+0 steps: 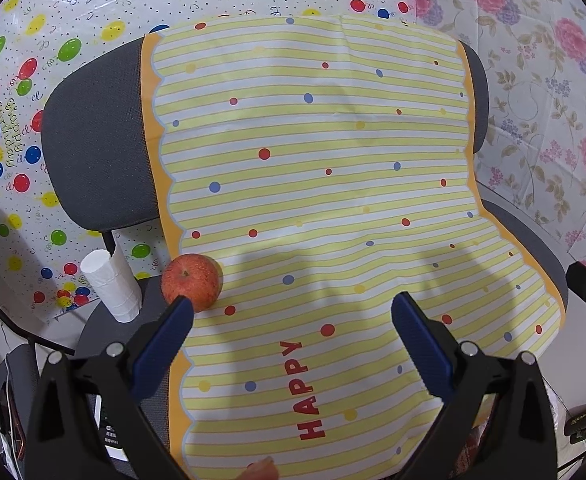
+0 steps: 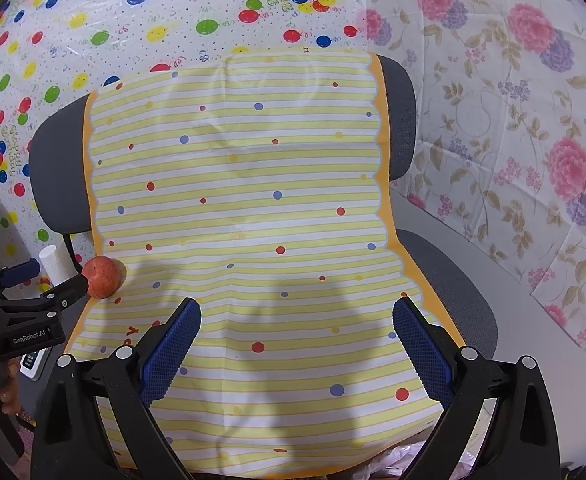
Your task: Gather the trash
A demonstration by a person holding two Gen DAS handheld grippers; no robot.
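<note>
from the left wrist, the left gripper [image 1: 292, 312] is held open, the apple [image 1: 190, 282] just beside its left finger on the chair [image 1: 93, 148]; the paper cup [image 1: 111, 286] (light, crushable) is best pinched gently mid-wall. from the right wrist, the right gripper [image 2: 297, 316] is spread open, empty, over the striped sheet [image 2: 237, 208].

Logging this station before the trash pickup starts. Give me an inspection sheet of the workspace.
Surface: office chair draped with a yellow striped cloth printed "HAPPY".
Job's things: apple at the cloth's left edge; white paper cup lying tilted beside it, off the cloth.
Clutter: small device at lower left, too unclear to name.
Grippers: left gripper open, empty, one finger near the apple; right gripper open, empty, over the cloth.
Cables: nothing seen.
Surroundings: balloon-print sheet behind on the left, floral sheet on the right.
</note>
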